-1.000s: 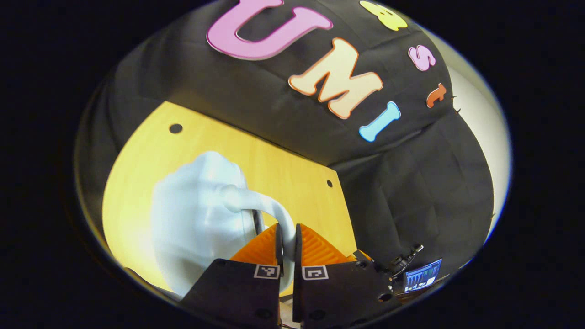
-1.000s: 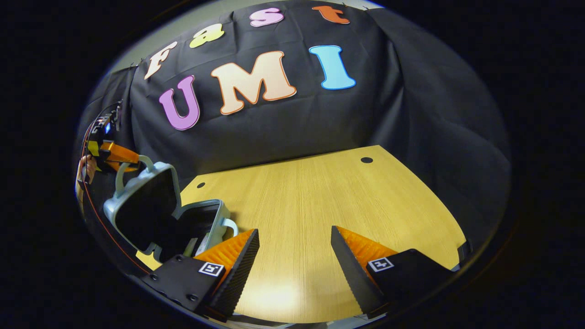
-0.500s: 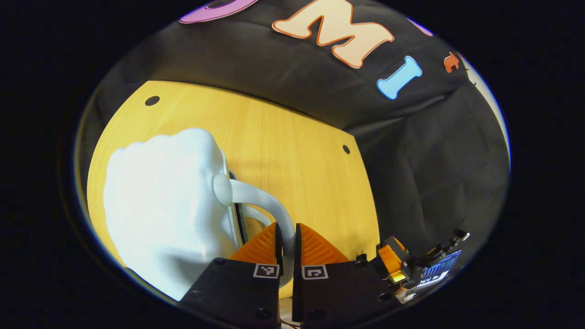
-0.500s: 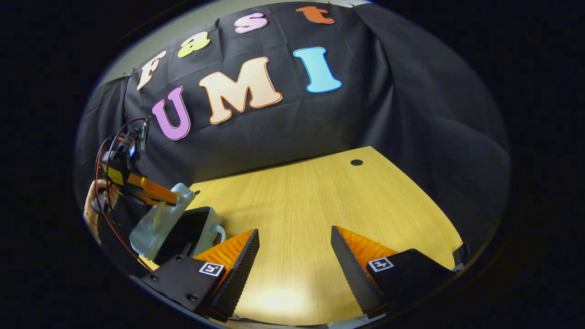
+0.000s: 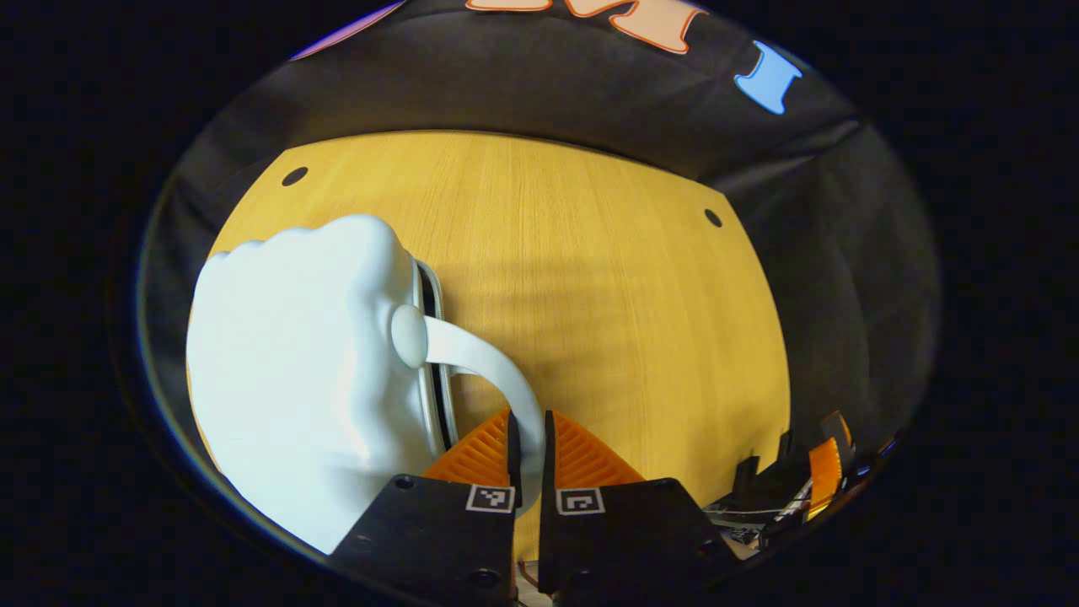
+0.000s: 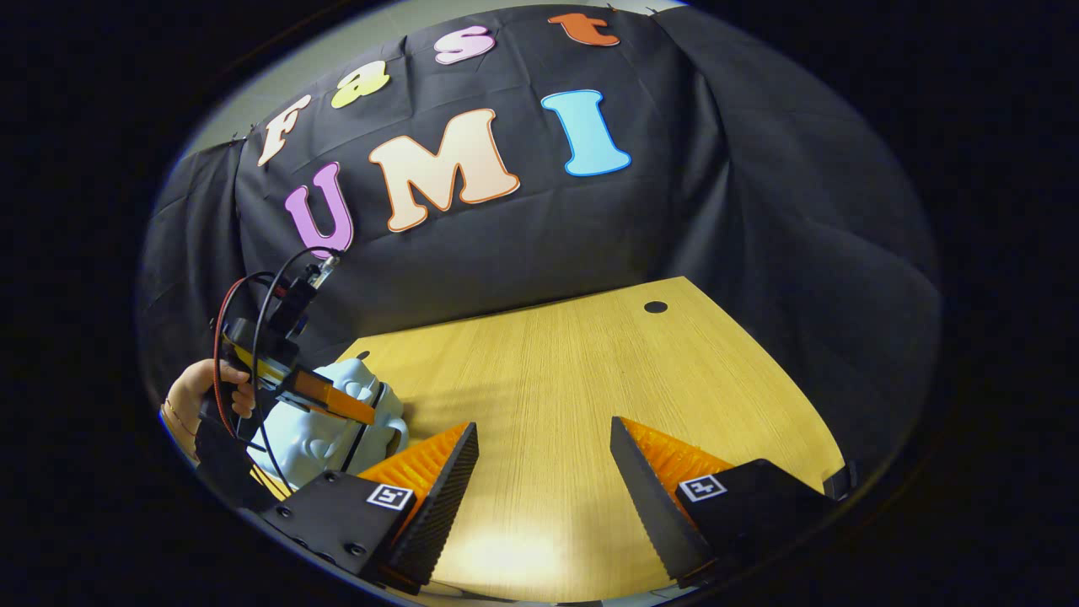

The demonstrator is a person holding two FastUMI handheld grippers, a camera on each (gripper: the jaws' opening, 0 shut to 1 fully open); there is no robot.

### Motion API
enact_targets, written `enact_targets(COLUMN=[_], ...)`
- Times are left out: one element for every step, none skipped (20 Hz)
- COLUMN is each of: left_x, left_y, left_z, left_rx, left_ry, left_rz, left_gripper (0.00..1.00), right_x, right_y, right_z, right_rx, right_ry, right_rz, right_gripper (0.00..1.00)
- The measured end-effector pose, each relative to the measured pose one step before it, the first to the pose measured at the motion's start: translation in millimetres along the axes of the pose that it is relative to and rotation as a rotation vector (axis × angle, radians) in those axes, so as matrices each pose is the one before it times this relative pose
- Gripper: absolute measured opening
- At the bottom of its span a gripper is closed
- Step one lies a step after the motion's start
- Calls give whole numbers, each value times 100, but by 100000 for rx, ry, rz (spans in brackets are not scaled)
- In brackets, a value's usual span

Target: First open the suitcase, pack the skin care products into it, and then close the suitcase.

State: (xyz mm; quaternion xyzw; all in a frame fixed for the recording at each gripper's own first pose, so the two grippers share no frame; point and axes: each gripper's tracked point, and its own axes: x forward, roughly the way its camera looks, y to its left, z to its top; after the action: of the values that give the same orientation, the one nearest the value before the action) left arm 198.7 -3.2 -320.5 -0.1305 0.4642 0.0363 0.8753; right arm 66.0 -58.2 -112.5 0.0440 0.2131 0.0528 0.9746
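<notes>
In the left gripper view a pale blue suitcase (image 5: pixel 303 371) lies on the wooden table (image 5: pixel 590 278), its lid down on the base with only a thin dark seam between the halves. My left gripper (image 5: pixel 529 447) is shut on the lid's curved handle (image 5: pixel 493 371). In the right gripper view the suitcase (image 6: pixel 324 426) sits at the table's left edge with the left gripper (image 6: pixel 350 410) over it, held by a hand (image 6: pixel 190 396). My right gripper (image 6: pixel 544 472) hangs open over bare table, nothing between its fingers. The suitcase's contents are hidden.
The table (image 6: pixel 573 388) has small round holes near its far corners (image 6: pixel 655 307). Black cloth walls close in behind and to the right. Bare wood spreads to the right of the suitcase. The right gripper's body (image 5: pixel 809 485) shows at the lower right of the left gripper view.
The left gripper has swung the lid down by its handle: it stood wide open a second ago and now rests on the base. The right gripper has barely moved.
</notes>
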Motion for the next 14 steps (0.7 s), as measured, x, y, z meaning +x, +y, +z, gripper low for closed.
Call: enact_targets(left_x=[190,-17,46,-135,-378,-642,-757,-880,-262,-411,-564,-413,-277,-503], left_y=[118,8,-124,-42,-354,-168,246,156,34,-477,-357,-504,-883,-780], left_z=[-9,57,33,-5,-72,283,-121,190,168,118,-185,-220,-341,-443], left_rx=[3202,4175,3895,2995,1832,1433,1834,2301,3197,3447,3097,2094,723,-271], left_ry=[-341,-640,-782,-419,-218,-1250,-1047,-2246,-2128,-1646,-715,-463,4,-204], left_rz=[4618,4393,3816,2926,1268,724,1101,1819,2303,627,593,-393,-1666,-1956], left_gripper=[4,5,6,9,11,19,21,25,36,59,82,90,88,84], right_x=[-9,-1,-40,-20,-101,-19,-54,-72,37,-38,81,-38,19,63], right_y=[-318,-179,-209,-260,-244,-267,-187,-146,-107,-126,-123,-40,-151,-61], right_z=[-29,25,-105,10,-32,-41,-36,50,-20,-53,-92,-48,76,77], right_rx=[11,352,346,195,105,147,241,204,84,0,-93,-152,-191,-159], right_ry=[25,165,129,-68,-57,1,-75,-109,-203,99,51,12,-86,-162], right_rz=[207,423,369,155,62,-71,58,103,166,127,159,136,66,62], right_gripper=[98,98,98,98,98,98,98,98,98,98,98,98,98,98])
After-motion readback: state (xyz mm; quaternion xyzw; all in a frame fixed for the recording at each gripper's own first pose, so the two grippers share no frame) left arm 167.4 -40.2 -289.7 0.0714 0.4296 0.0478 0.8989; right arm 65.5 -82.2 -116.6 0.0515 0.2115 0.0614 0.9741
